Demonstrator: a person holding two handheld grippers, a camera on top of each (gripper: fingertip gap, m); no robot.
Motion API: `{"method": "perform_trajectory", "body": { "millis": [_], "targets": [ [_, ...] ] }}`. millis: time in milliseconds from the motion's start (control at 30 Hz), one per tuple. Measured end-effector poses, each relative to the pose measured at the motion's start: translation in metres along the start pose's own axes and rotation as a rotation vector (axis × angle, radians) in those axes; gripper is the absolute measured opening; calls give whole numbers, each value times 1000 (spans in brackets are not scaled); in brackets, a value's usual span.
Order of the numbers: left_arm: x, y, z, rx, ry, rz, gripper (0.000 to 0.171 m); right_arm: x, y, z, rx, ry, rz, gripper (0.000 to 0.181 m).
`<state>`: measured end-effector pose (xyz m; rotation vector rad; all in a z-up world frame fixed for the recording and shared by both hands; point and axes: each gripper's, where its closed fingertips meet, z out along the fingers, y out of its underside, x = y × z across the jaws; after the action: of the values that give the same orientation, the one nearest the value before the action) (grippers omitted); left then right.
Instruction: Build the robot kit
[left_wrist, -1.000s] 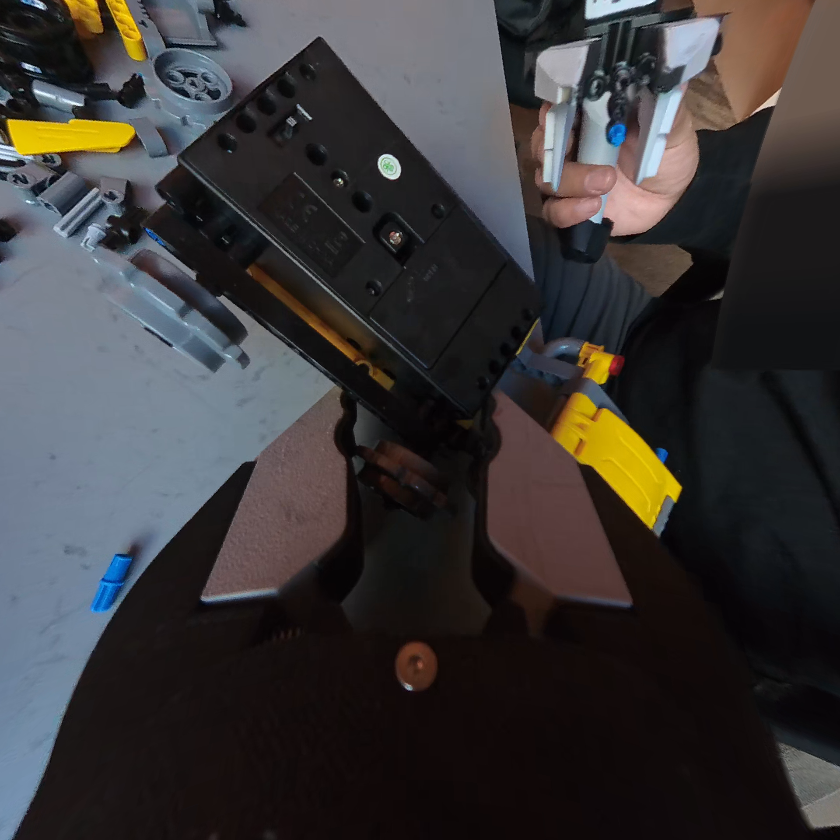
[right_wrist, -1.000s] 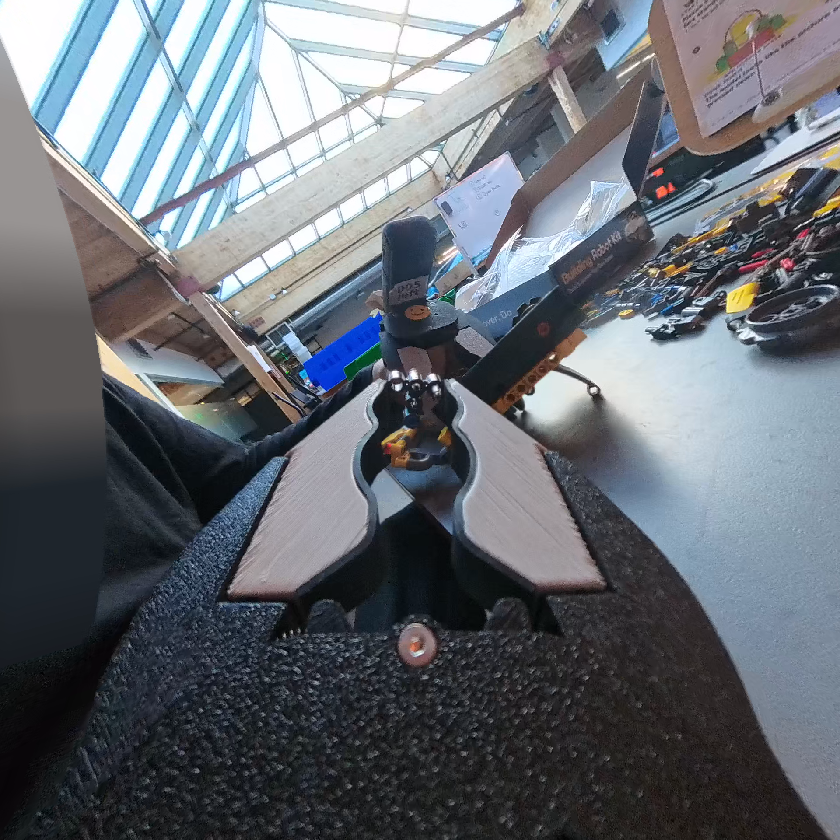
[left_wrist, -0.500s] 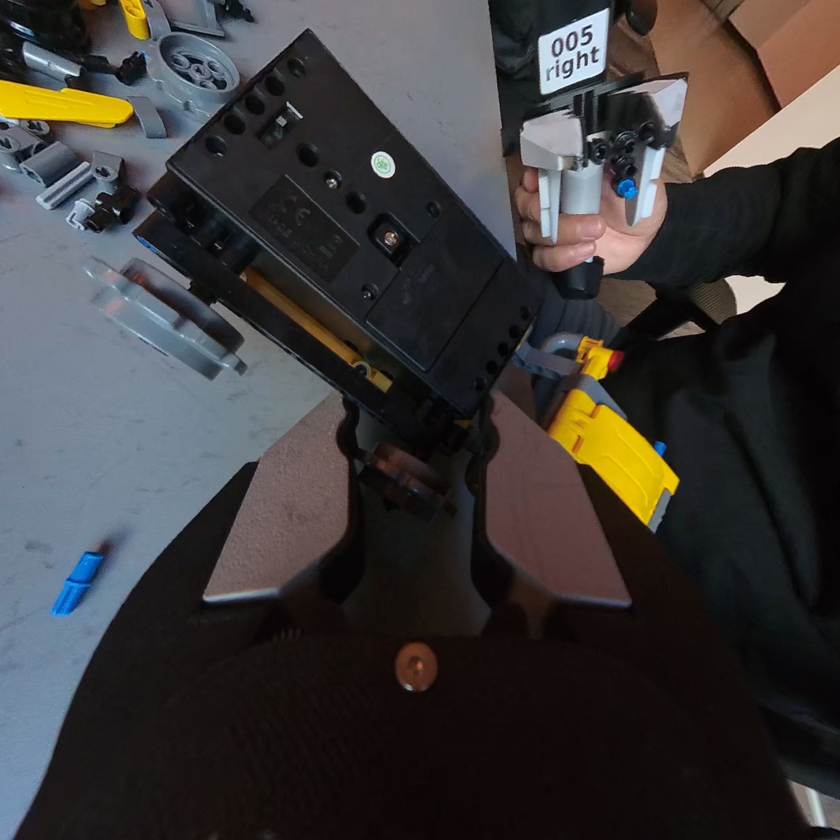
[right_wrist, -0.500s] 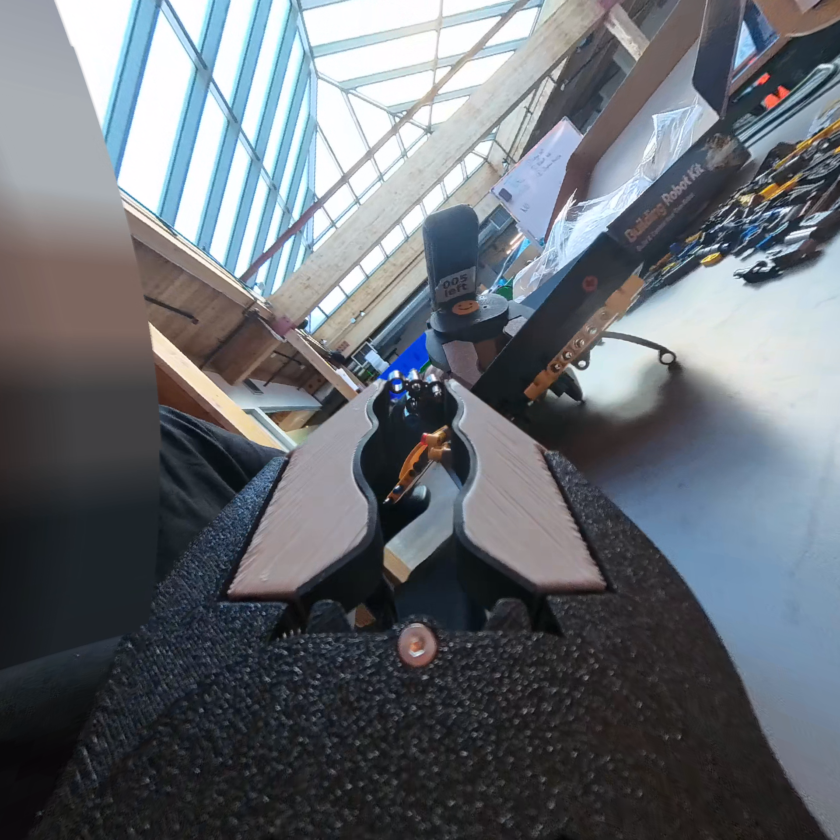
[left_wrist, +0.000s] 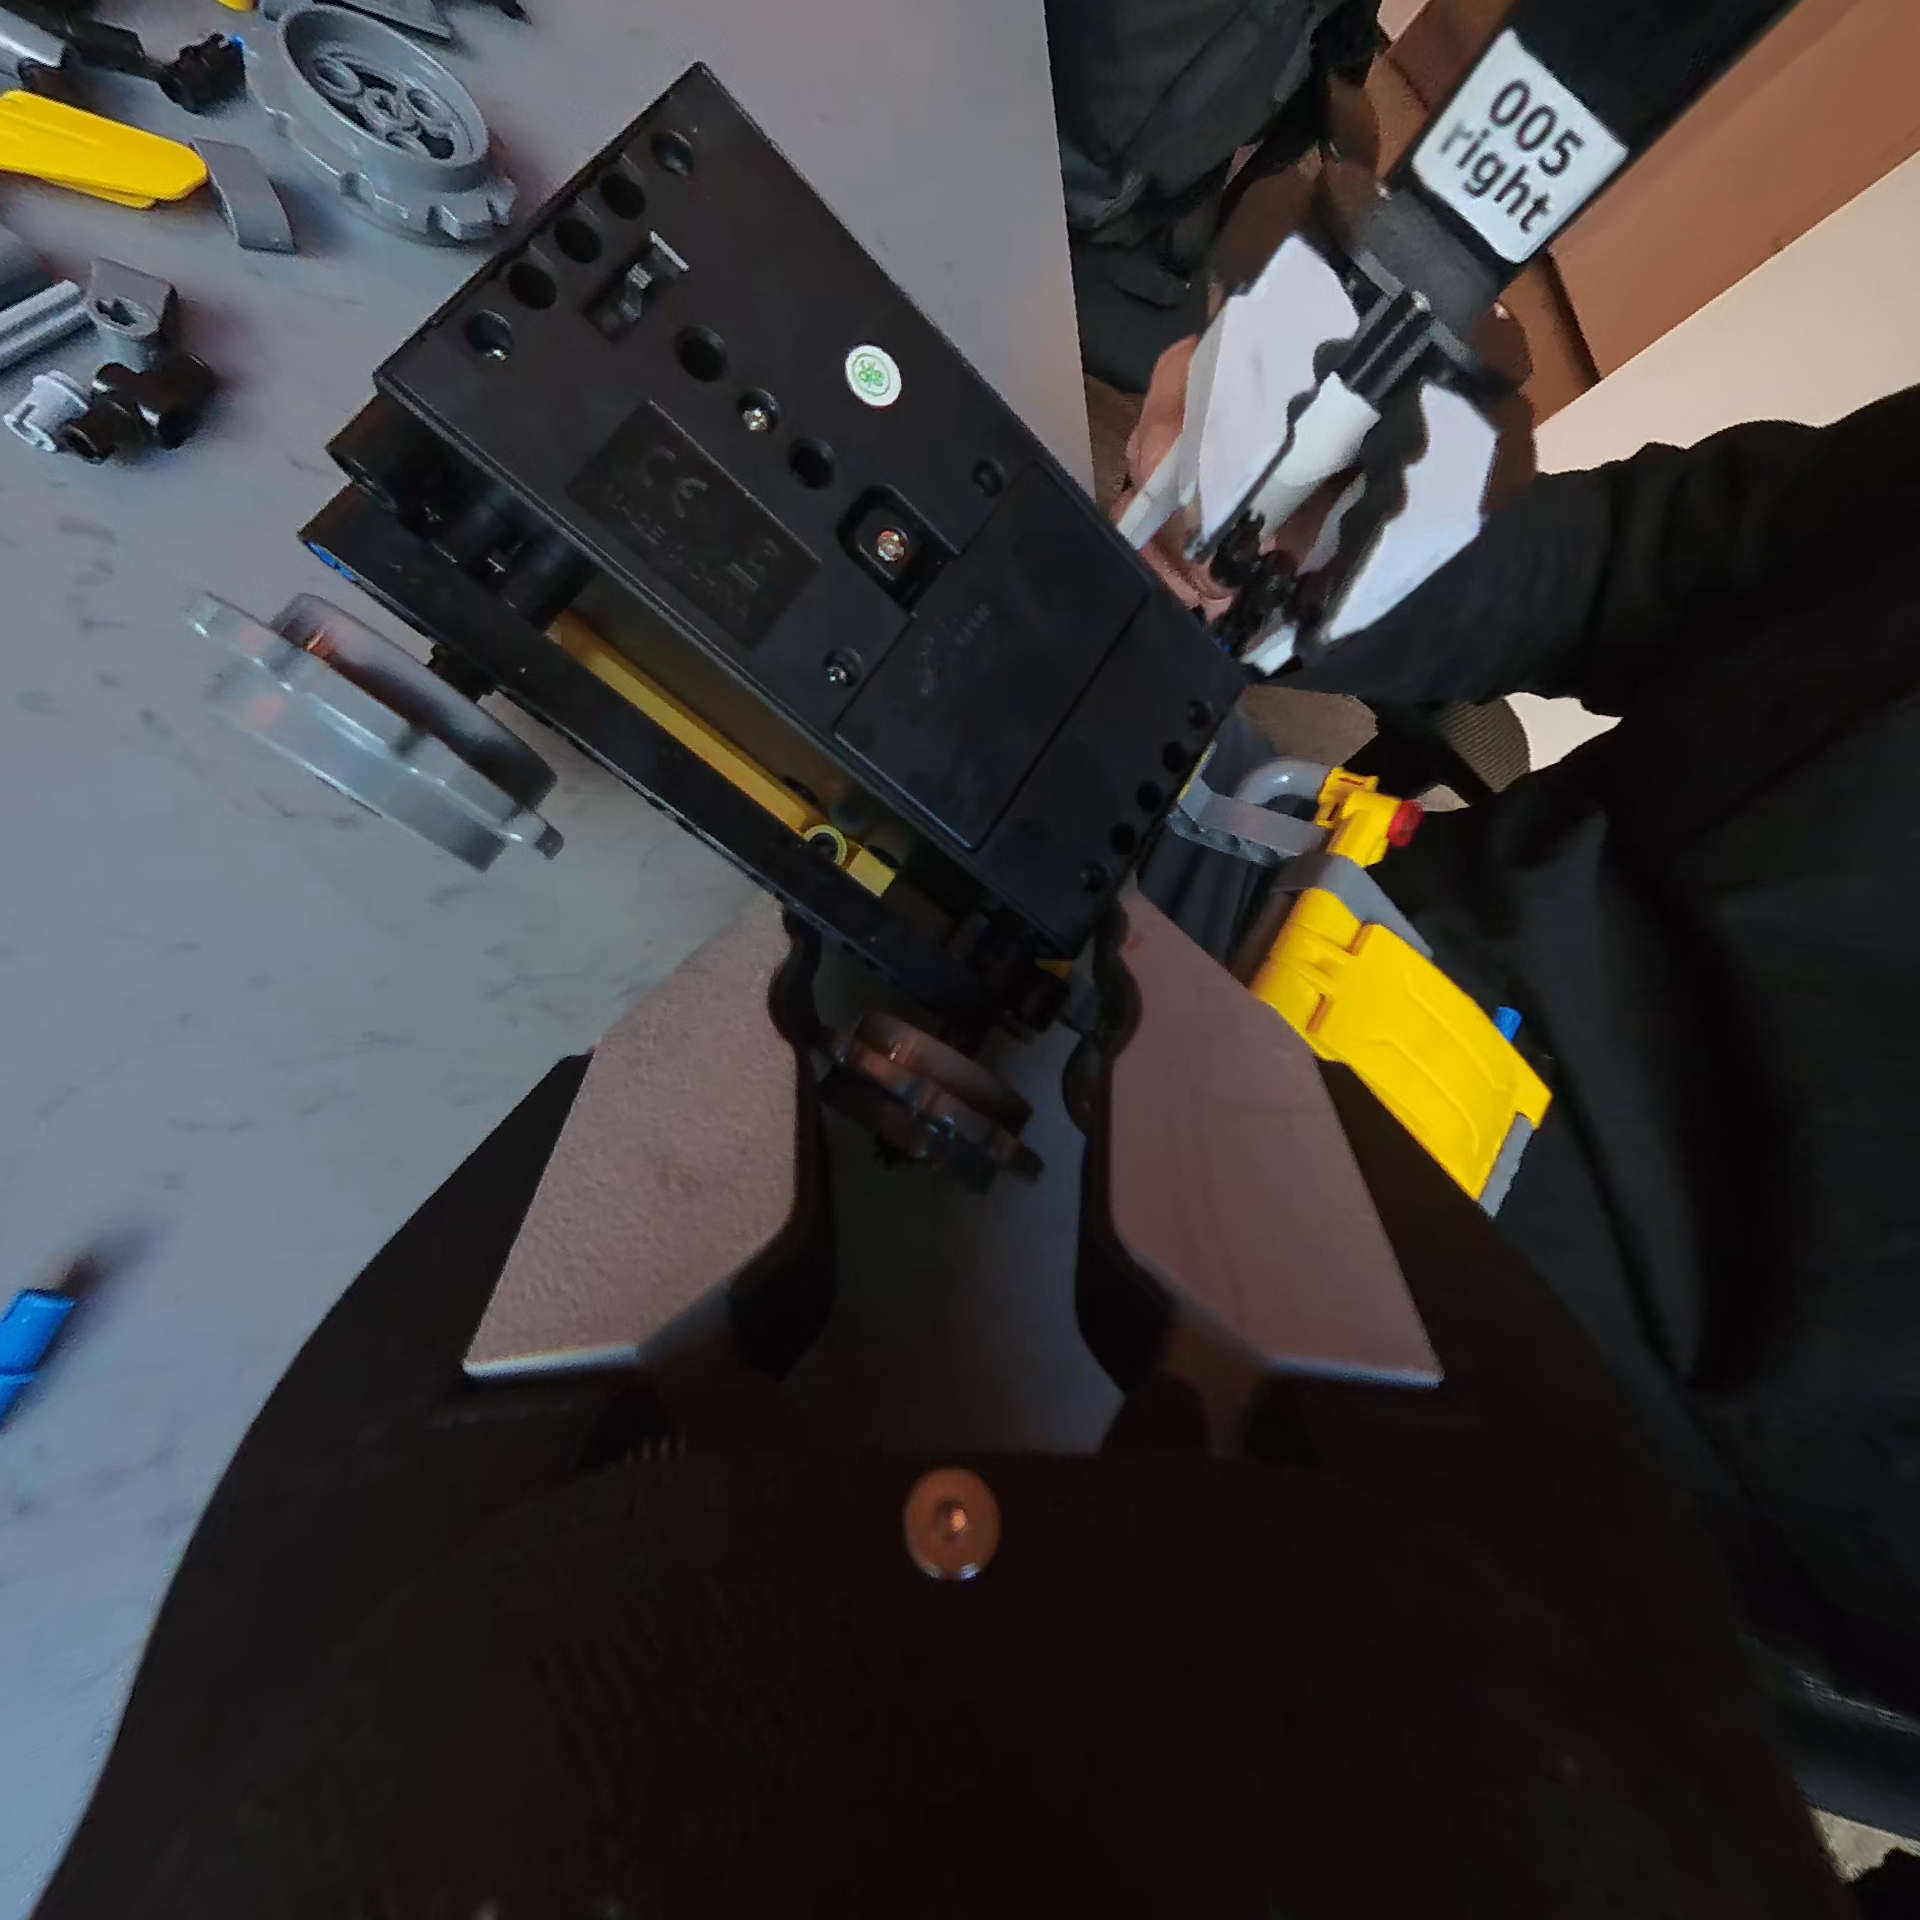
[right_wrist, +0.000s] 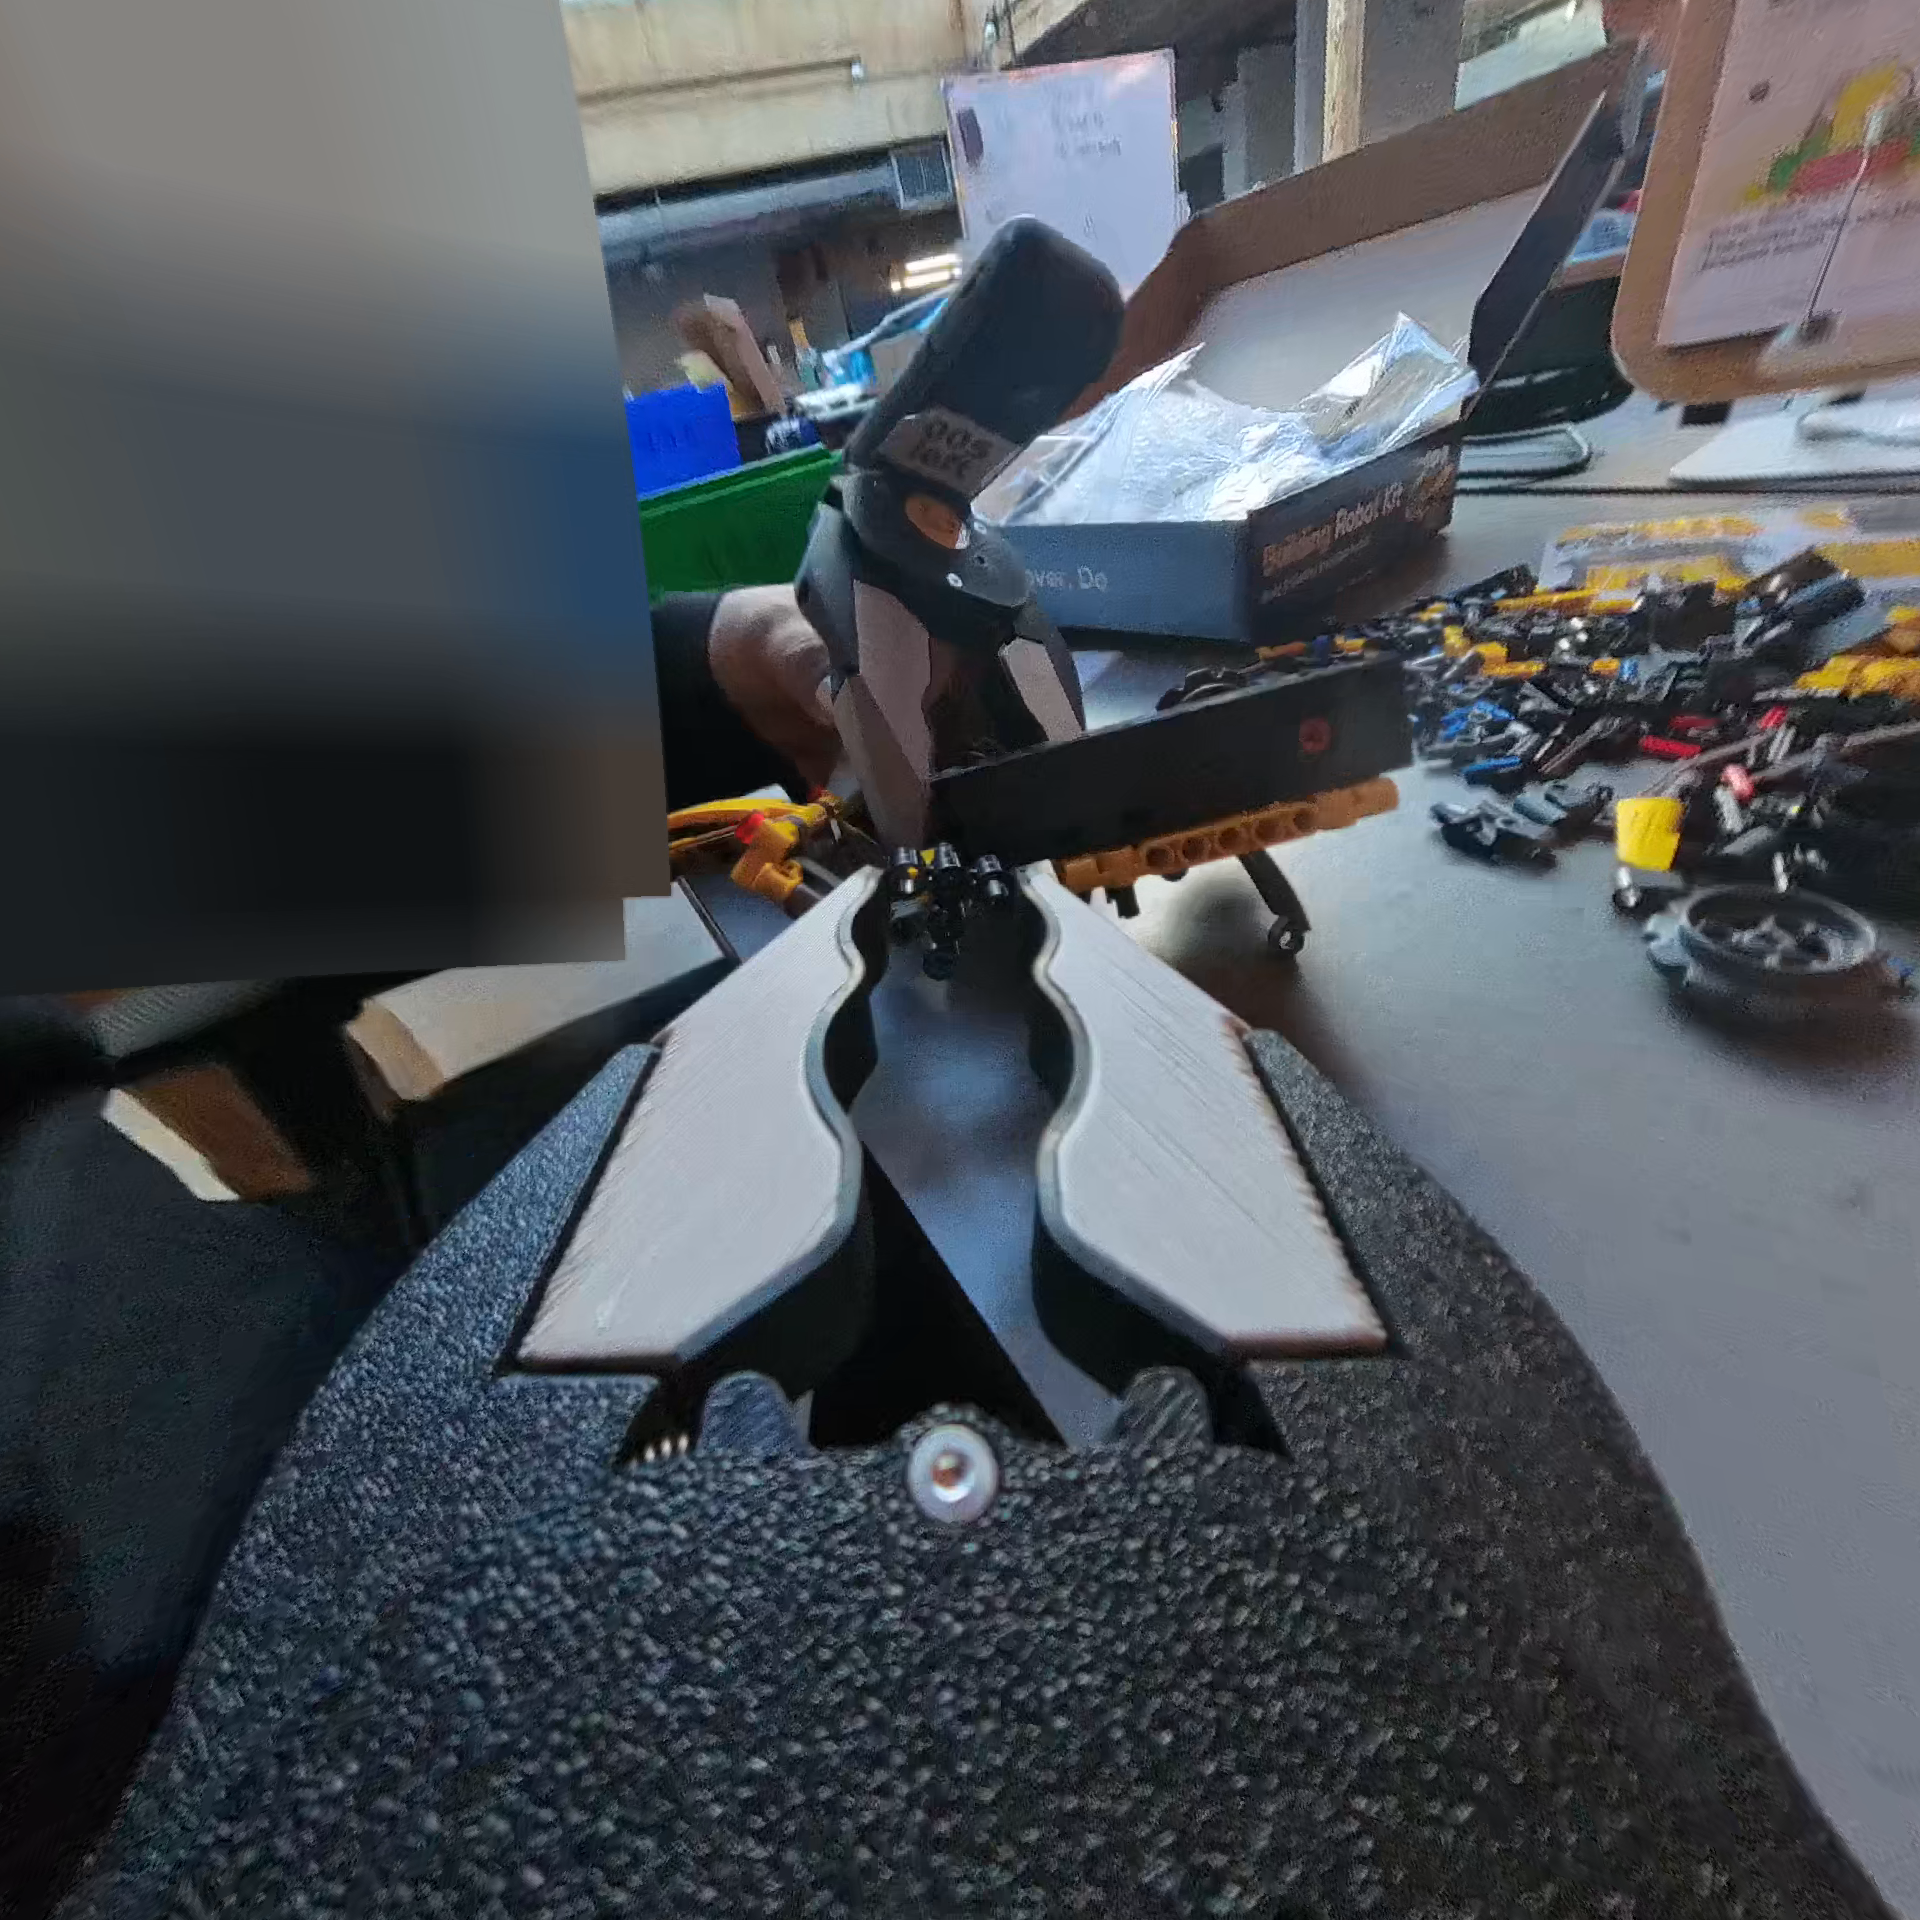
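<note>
Two grippers work at the desk's near edge: left gripper (left_wrist: 951, 966) jaws clamp the rigid black battery box (left_wrist: 790, 520) by its end. Right gripper (right_wrist: 948, 899) jaws pinch a small black connector piece (right_wrist: 943, 902), light and easily dropped.

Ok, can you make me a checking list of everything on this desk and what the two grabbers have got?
Surface: grey table, scuffed, with loose parts on it.
Held things: black battery box with a yellow beam under it, lifted and tilted; small black connector piece.
Clutter: grey wheel hub, yellow panel, blue pin, big pile of parts.
Grippers: left gripper shut on the box's near end; right gripper shut on the connector piece, close to the box's corner; touching cannot be told.
Cables: nothing seen for sure.
Surroundings: open cardboard box with plastic bags, whiteboard, green bin.
</note>
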<state>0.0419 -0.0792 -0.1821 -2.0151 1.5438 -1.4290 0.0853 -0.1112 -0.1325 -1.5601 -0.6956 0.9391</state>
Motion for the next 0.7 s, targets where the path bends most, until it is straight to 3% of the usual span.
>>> {"method": "perform_trajectory", "body": {
  "millis": [700],
  "targets": [
    [1, 0, 0, 6, 9, -16, 50, 4, 8, 20, -122, 77, -192, 23]
  ]
}}
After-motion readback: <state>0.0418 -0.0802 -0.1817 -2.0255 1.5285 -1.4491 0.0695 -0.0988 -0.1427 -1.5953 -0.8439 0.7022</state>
